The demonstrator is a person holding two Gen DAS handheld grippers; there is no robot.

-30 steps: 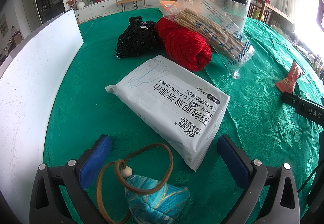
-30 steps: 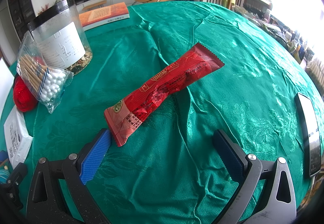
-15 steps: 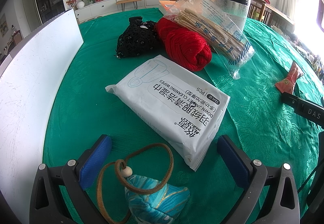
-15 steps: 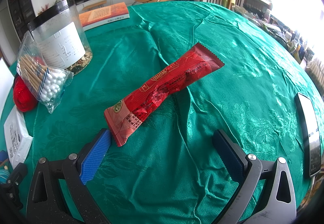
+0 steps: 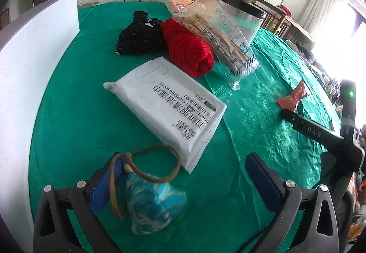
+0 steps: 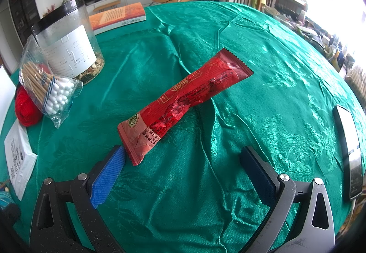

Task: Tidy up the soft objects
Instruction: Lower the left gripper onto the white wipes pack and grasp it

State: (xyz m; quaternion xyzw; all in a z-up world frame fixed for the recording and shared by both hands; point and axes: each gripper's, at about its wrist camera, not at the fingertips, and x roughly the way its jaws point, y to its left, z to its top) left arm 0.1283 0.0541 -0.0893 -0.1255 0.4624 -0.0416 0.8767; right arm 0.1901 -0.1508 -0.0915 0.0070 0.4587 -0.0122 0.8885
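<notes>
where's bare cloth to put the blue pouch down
Free: between the white board and wipes pack; also between the red snack packet and phone. Crowded: black mesh bag, red yarn, cotton swabs, jar.

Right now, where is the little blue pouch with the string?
In the left wrist view, the blue pouch lies between the open left gripper fingers, toward the left finger, just before the white wipes pack.

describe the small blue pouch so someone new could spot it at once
On the green tablecloth, look just in front of the white wipes pack, between the left gripper's open fingers. The blue pouch is the only teal fabric bag with a brown cord loop.
</notes>
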